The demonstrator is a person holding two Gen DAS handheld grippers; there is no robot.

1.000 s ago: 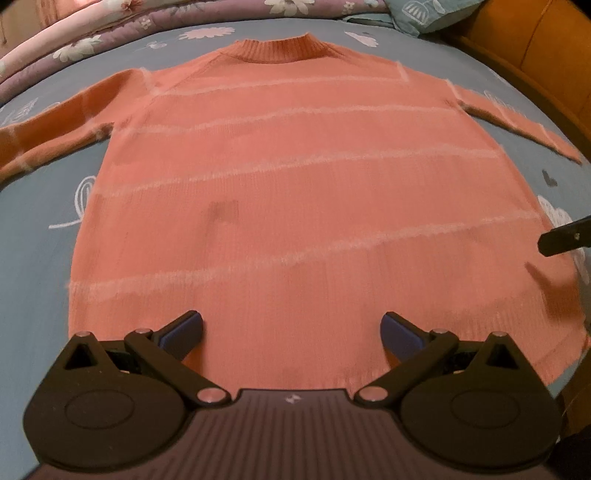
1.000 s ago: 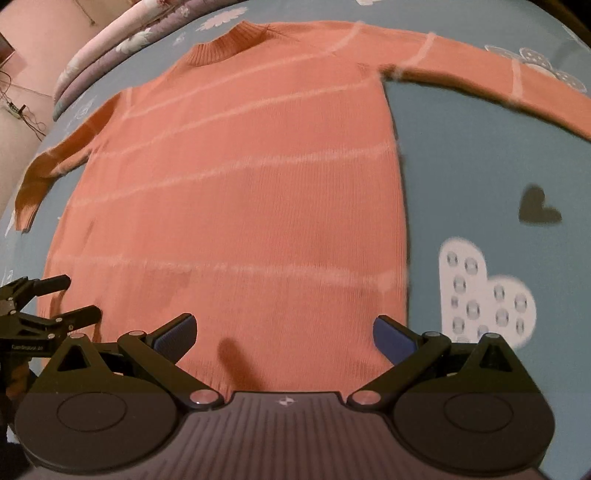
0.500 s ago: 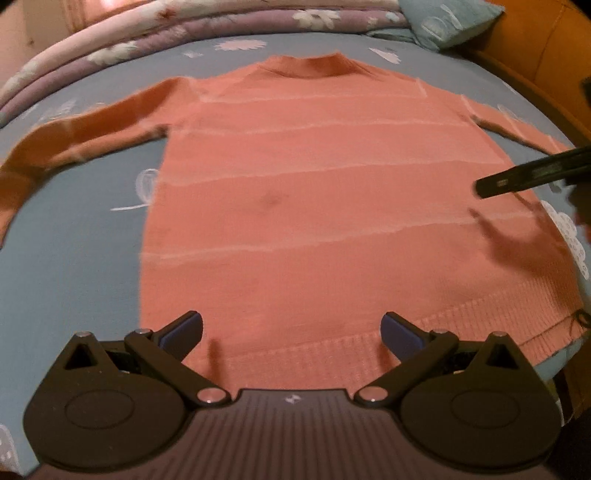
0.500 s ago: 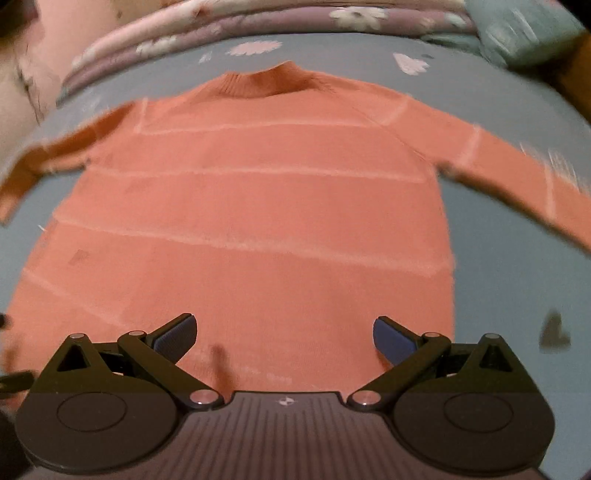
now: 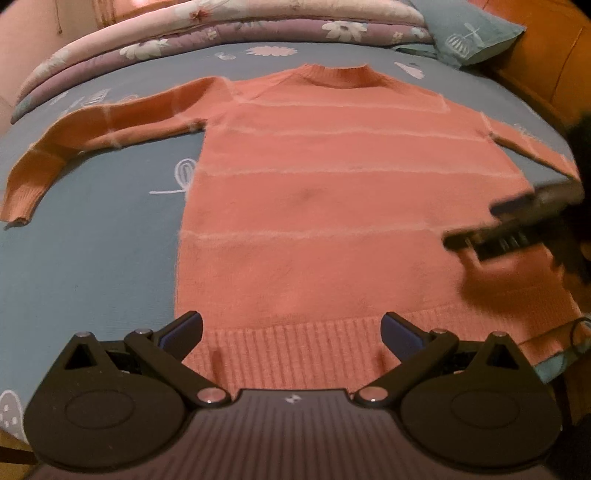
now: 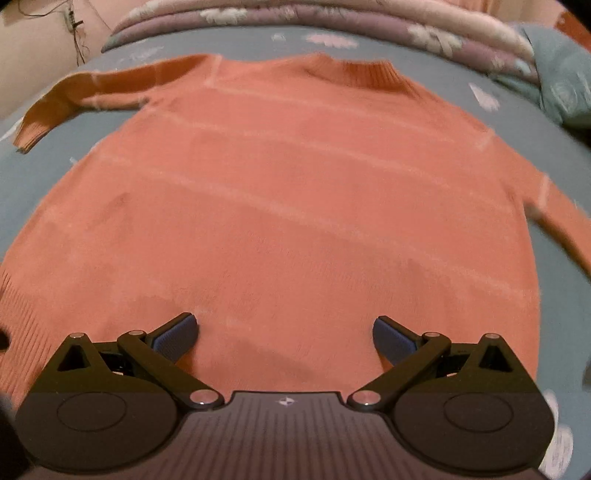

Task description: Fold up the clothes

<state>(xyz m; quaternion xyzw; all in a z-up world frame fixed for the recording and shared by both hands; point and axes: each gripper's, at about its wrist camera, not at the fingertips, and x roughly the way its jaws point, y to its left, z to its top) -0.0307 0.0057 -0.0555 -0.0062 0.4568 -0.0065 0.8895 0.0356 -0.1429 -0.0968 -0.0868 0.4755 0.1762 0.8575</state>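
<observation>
The orange knitted sweater with pale stripes [image 5: 332, 221] lies flat on the blue patterned bedspread [image 5: 92, 240]. Left gripper [image 5: 291, 328] and right gripper [image 6: 286, 332] hover spread wide, empty. A shallow pinch could catch one layer only, skewing the fold.

left wrist: low over sweater [image 5: 332, 206] hem, faces collar | right wrist: nearer, over lower body, same heading | shared: sweater [image 6: 280, 192], quilts [image 5: 221, 26]

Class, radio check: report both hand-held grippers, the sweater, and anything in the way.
Left hand-held gripper open, empty. Right hand-held gripper open, empty. Orange sweater flat on bedsheet, sleeves spread, unfolded. Nothing lying on it.
</observation>
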